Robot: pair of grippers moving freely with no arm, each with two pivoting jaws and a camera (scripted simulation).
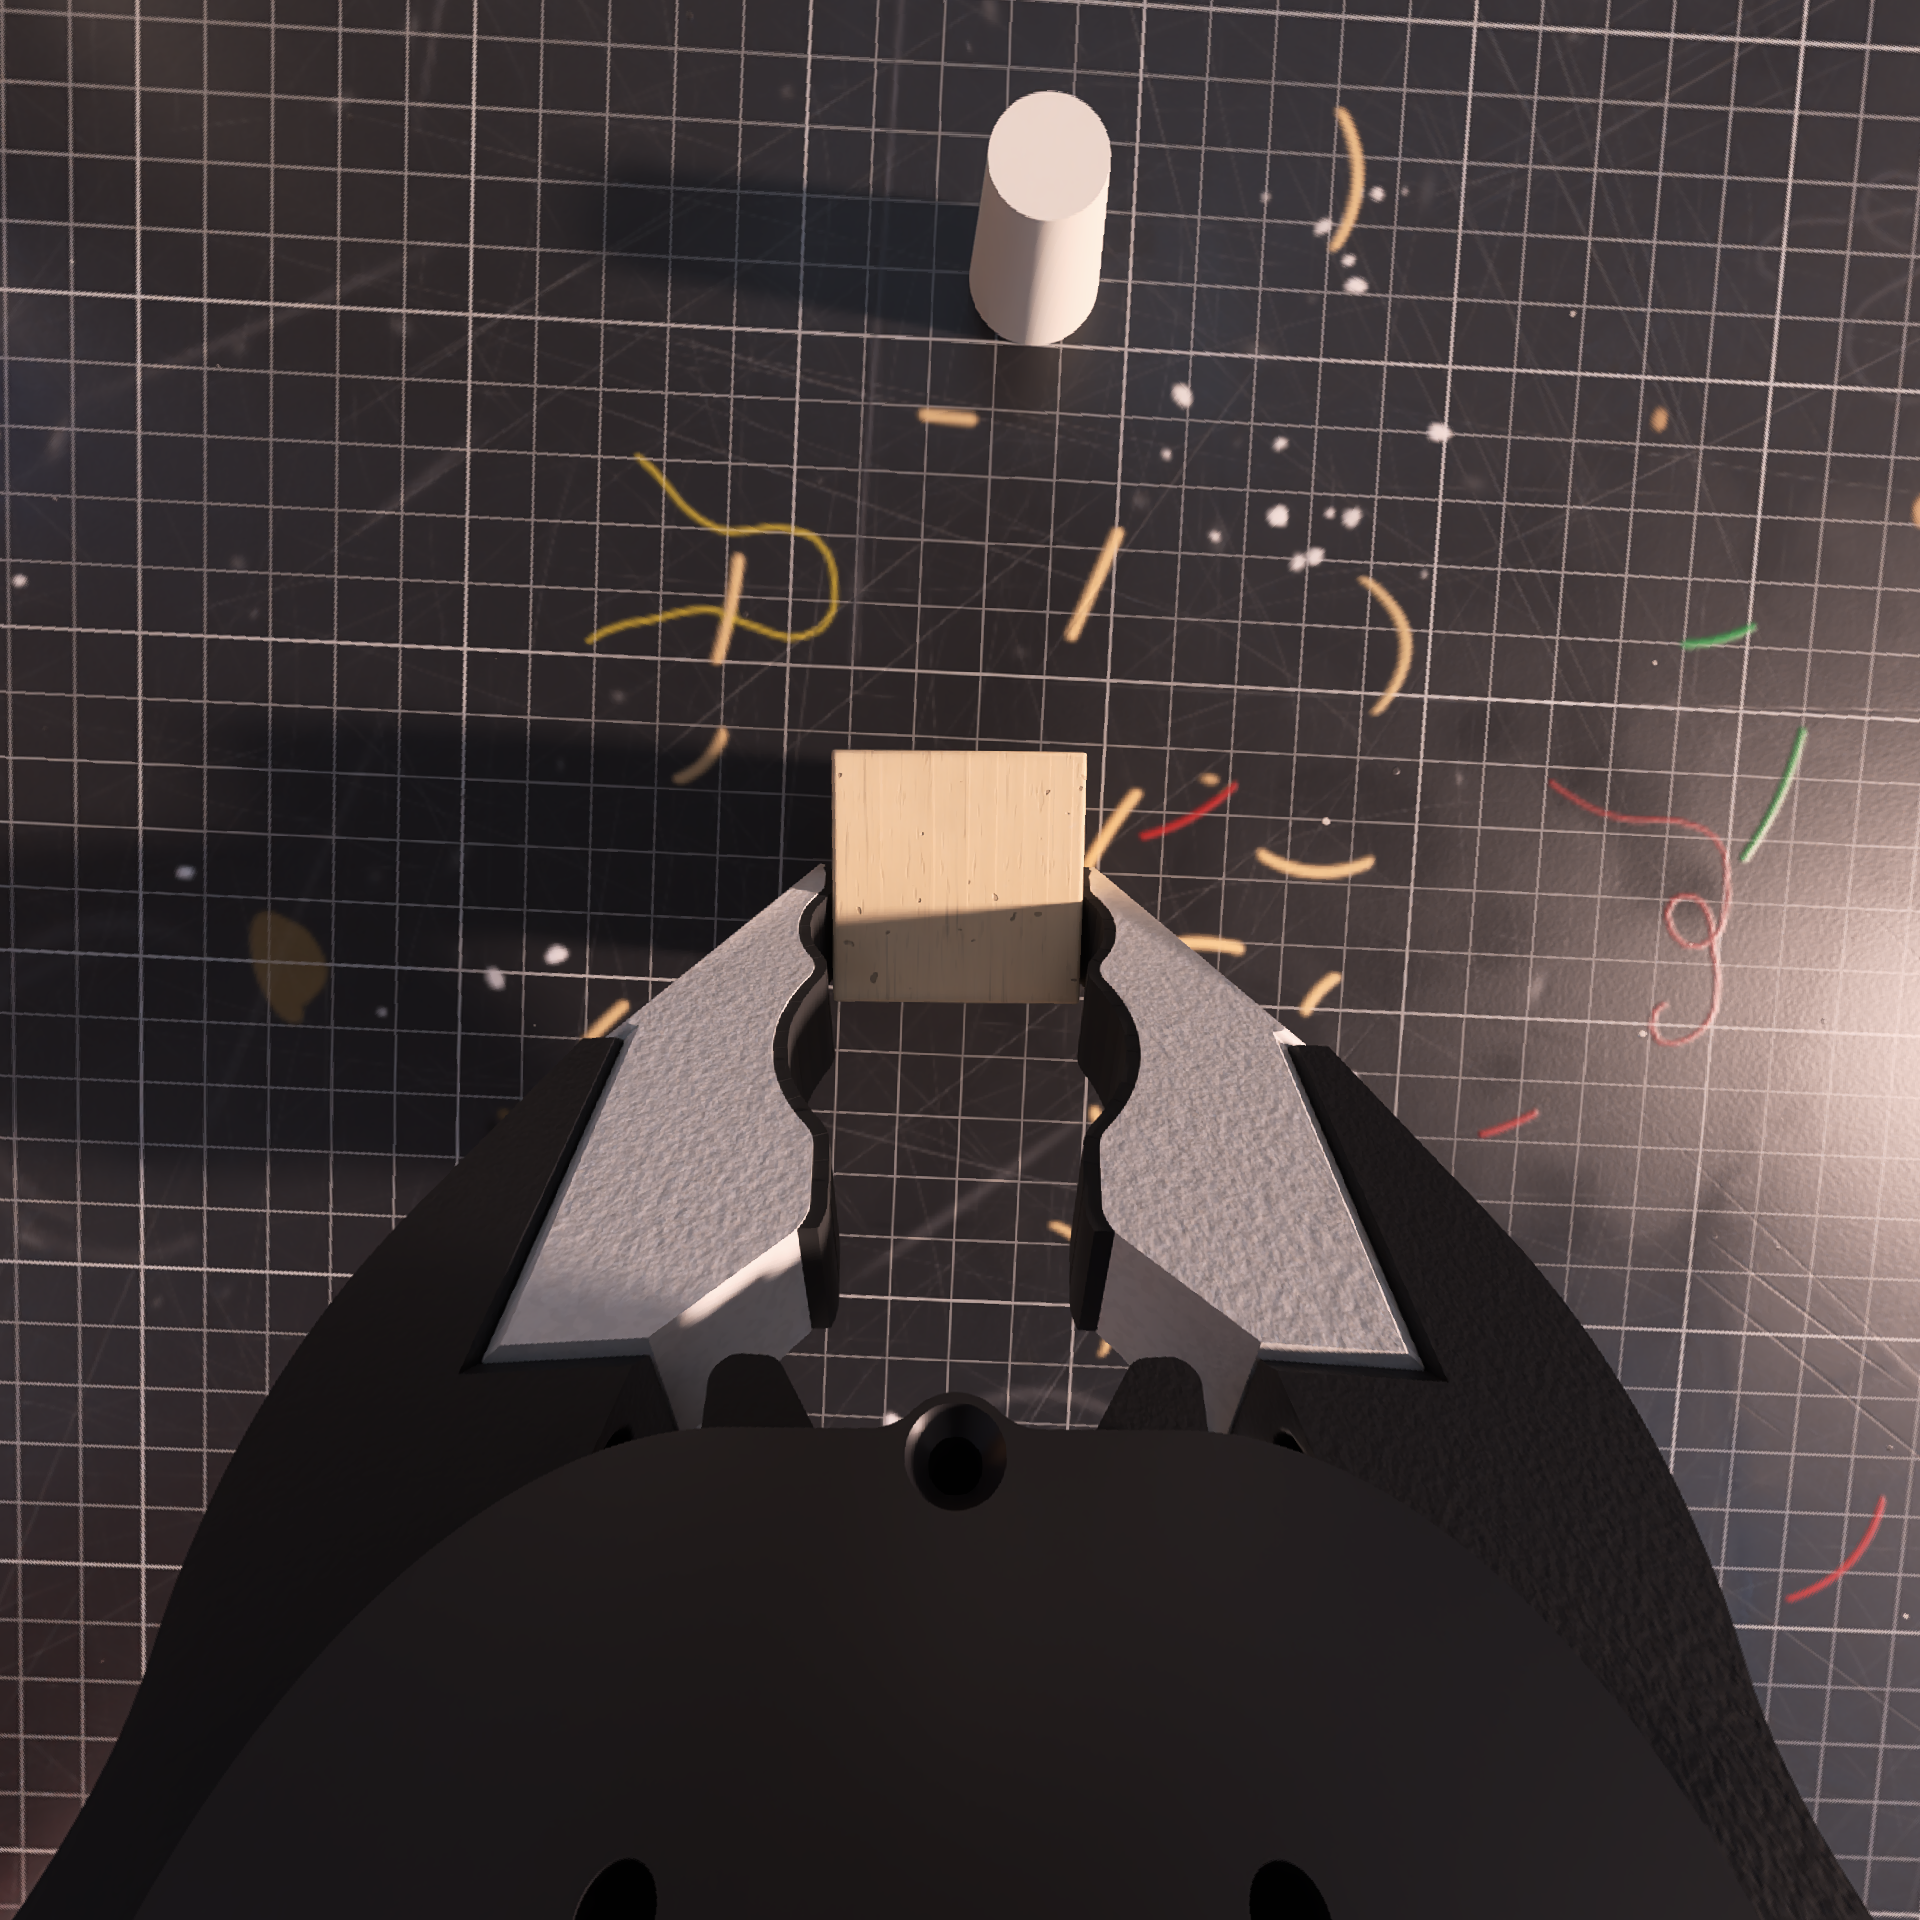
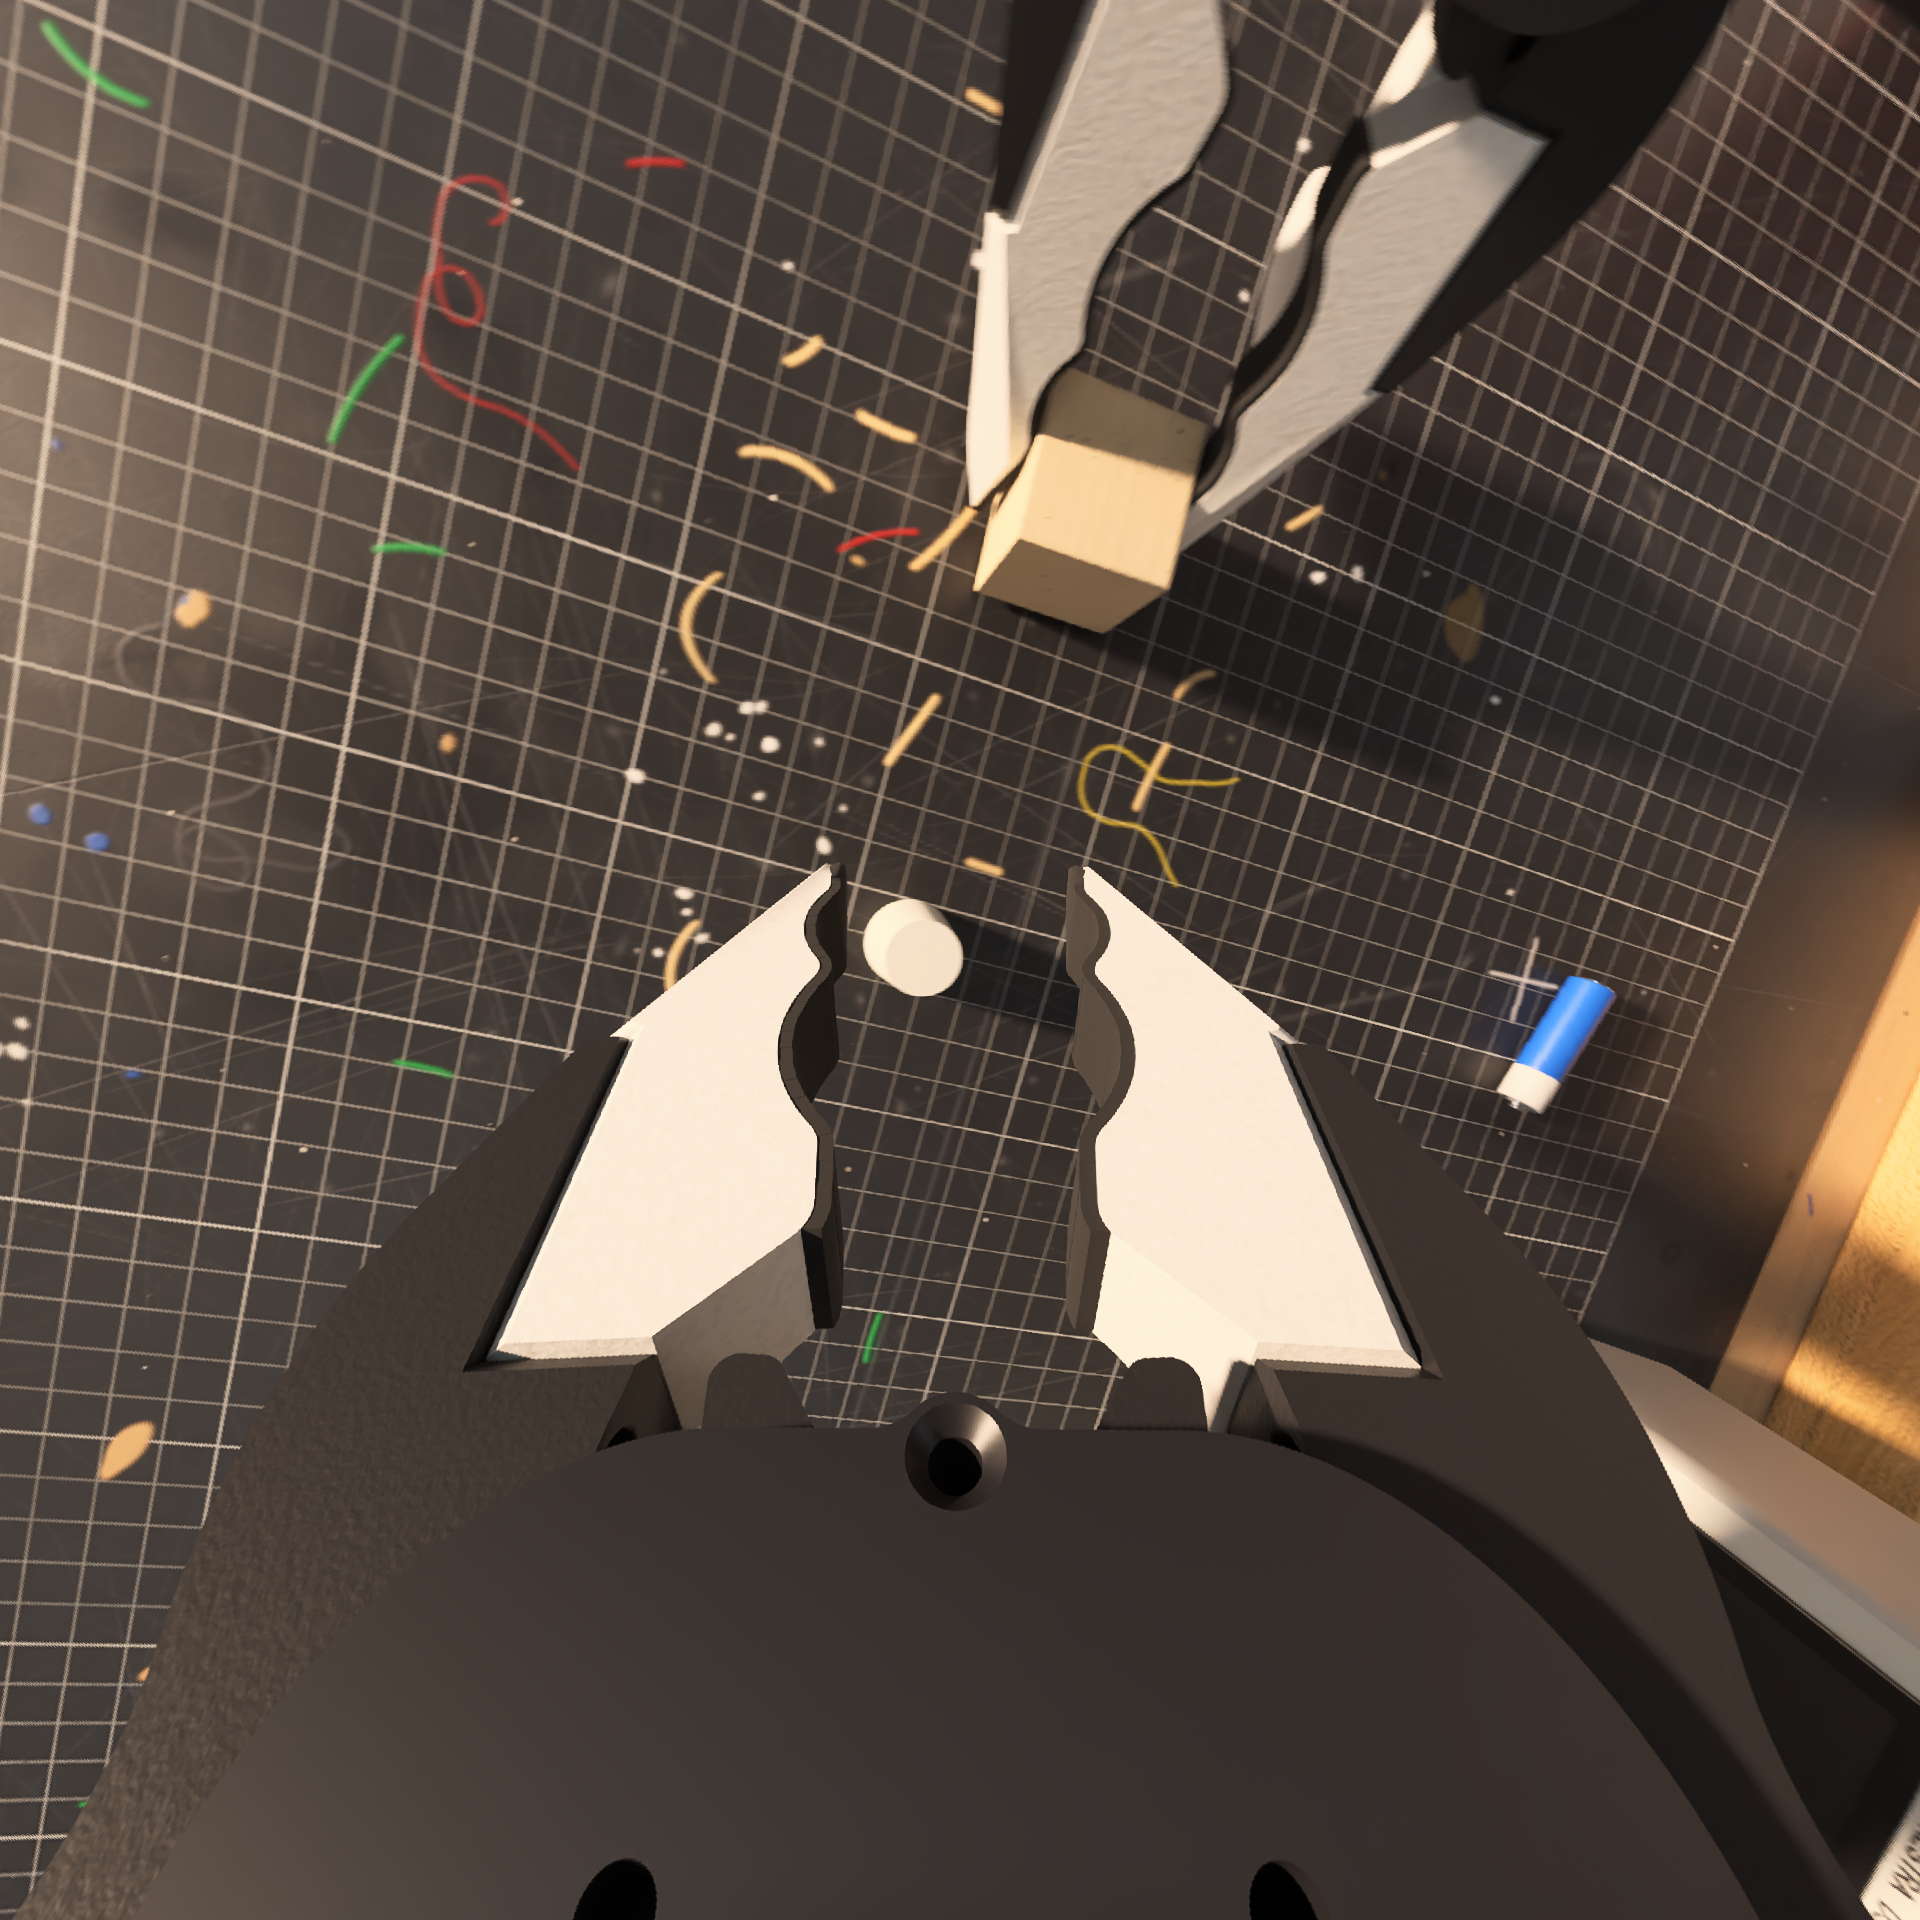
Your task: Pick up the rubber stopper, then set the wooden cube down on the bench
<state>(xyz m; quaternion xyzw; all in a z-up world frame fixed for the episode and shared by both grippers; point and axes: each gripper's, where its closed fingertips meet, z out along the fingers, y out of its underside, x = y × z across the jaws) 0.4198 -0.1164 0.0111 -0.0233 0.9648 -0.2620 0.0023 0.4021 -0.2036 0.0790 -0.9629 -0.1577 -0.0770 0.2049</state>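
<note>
- We see the rubber stopper (image 2: 912, 948) as a small off-white tapered plug standing upright on the table (image 2: 312, 935), its wider round face turned up.
- In the left wrist view the rubber stopper (image 1: 1042, 220) stands well ahead of the cube, apart from it, and throws a long shadow to the left.
- The wooden cube (image 1: 959, 876) is pale, with fine straight grain and a few dark specks; part of its top face lies in shadow.
- The left tongs (image 1: 959, 914) are closed on the wooden cube, one fingertip pressed to each of its opposite sides, with only the near half of the block between them.
- From the right wrist view we see the wooden cube (image 2: 1091, 520) clamped in the left tongs (image 2: 1101, 457); we cannot tell whether its underside touches the table or hangs just above it.
- The right tongs (image 2: 954, 914) stand open and hold nothing; the stopper lies in the gap near the tips, just beside the left-hand finger (image 2: 727, 1091), well clear of the other.
- We cannot tell whether that finger touches the stopper.
- The table is a dark gridded cutting mat strewn with coloured thread scraps and white specks.
- A small blue cylinder with a white end (image 2: 1555, 1042) lies on its side to the right of the right tongs, near the mat's edge.
</note>
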